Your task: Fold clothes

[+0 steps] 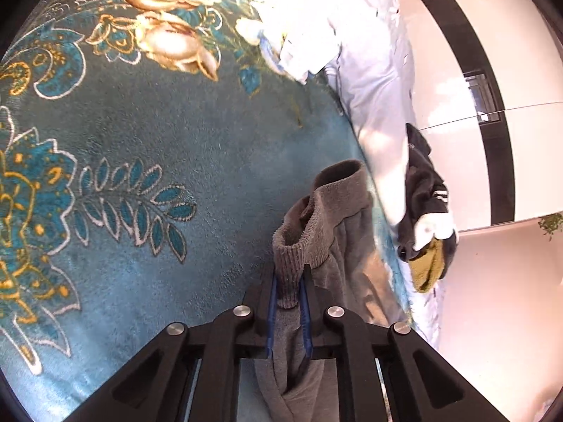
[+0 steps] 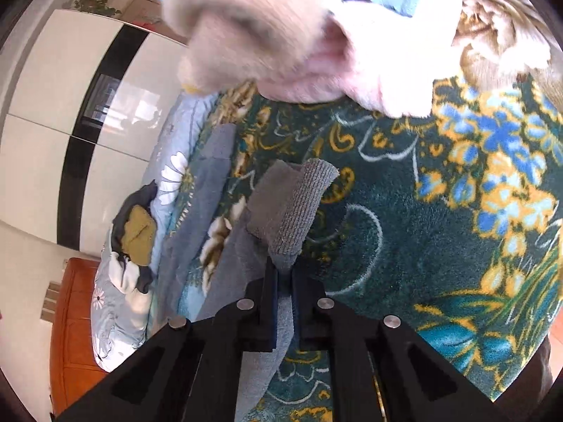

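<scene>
My left gripper (image 1: 289, 283) sits at the bottom middle of its view, jaws squeezed tight on a ribbed cuff of the grey garment (image 1: 330, 211). The garment lies on the teal flowery blanket (image 1: 158, 140). To the right, a dark pile of clothes (image 1: 424, 190) rests by the blanket's edge. My right gripper (image 2: 285, 274), bottom middle of its view, pinches the other grey cuff (image 2: 299, 207). A fluffy pink garment (image 2: 299, 28) fills the top of that view.
</scene>
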A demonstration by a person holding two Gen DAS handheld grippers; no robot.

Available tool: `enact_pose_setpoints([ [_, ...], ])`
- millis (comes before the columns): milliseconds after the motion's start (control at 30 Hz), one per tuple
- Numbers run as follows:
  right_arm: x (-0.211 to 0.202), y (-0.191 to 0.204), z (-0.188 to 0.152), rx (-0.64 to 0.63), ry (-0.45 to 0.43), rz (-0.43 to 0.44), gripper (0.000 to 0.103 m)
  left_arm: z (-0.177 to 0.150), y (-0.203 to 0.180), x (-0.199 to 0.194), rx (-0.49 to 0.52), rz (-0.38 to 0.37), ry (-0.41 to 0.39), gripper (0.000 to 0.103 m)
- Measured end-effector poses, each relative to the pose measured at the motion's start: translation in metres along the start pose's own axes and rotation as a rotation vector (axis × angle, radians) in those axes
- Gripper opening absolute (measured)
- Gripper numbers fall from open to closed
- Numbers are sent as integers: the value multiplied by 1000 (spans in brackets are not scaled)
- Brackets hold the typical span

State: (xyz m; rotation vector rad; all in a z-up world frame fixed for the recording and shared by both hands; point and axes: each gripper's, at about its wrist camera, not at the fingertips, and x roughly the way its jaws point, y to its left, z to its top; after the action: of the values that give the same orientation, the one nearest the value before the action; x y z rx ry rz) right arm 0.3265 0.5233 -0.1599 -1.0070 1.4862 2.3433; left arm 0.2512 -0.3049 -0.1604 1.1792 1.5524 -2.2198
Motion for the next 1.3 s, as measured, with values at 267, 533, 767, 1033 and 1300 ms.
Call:
enact_pose_setpoints([
  [267,-45,-6,-8,-56,-37,24,6,-8,11,-57,76,7,-68,12],
  [533,-30,-57,-12,60,16,-50,6,-26,86,-34,-79,80,36,12],
  [767,-25,-54,-11,48,28,-98,6,-8,81,-45,-12,28,112,19],
  [1033,-31,-35,-11,-53,49,-178,10,35,46,-28,88,23,82,37],
  [1300,-65,-4,1,-115,-75,-431,45,87,8,66,117,-17,211,47],
])
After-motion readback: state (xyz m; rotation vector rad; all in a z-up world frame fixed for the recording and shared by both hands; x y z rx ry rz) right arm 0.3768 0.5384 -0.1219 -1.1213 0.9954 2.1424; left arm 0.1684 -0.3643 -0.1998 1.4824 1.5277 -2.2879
